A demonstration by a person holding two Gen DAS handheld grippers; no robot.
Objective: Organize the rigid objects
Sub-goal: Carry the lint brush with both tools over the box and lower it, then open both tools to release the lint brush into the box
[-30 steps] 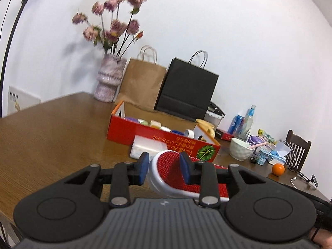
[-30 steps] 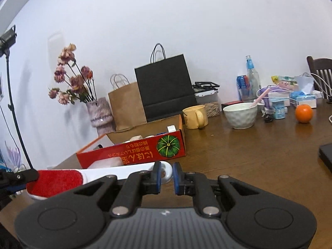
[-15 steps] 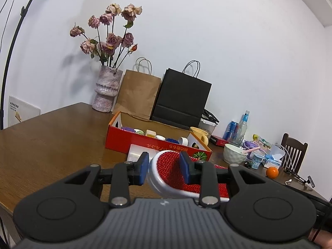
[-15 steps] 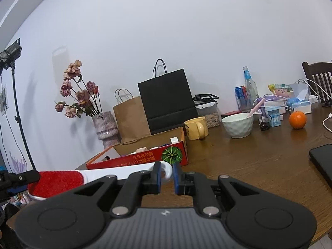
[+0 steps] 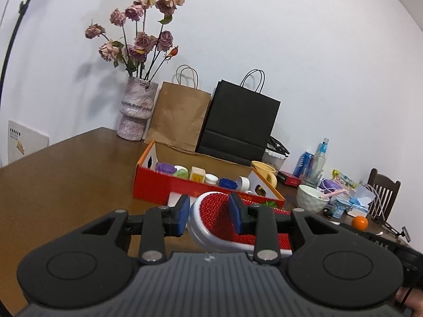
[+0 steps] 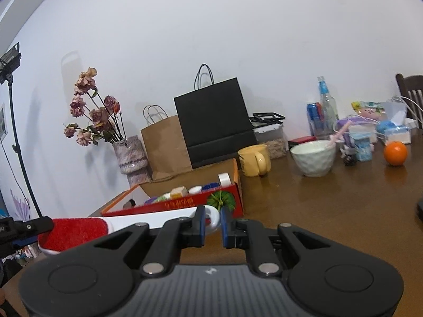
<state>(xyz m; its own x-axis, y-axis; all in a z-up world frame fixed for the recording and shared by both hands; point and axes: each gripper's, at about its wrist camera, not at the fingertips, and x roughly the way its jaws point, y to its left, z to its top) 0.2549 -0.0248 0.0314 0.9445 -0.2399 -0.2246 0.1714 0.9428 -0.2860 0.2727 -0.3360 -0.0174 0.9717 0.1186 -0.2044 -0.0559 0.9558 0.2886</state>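
Observation:
A white lint brush with a red pad is held in the air between both grippers. My left gripper (image 5: pixel 208 215) is shut on its red head (image 5: pixel 216 218). My right gripper (image 6: pixel 212 222) is shut on the ring end of its white handle (image 6: pixel 211 218); the red head (image 6: pixel 76 231) shows at the far left of that view. A red cardboard box (image 5: pixel 158 182) with several small items stands on the brown table just beyond the brush, also in the right wrist view (image 6: pixel 185 203).
Behind the box stand a brown paper bag (image 5: pixel 177 116), a black bag (image 5: pixel 238 124) and a vase of dried flowers (image 5: pixel 134 108). A yellow mug (image 6: pixel 255 159), white bowl (image 6: pixel 313 157), orange (image 6: pixel 395 153), bottles and packets crowd the right. A chair (image 5: pixel 382 192) stands far right.
Both grippers have risen and pulled back from the box with the brush held between them; the box now looks farther away and its contents show more.

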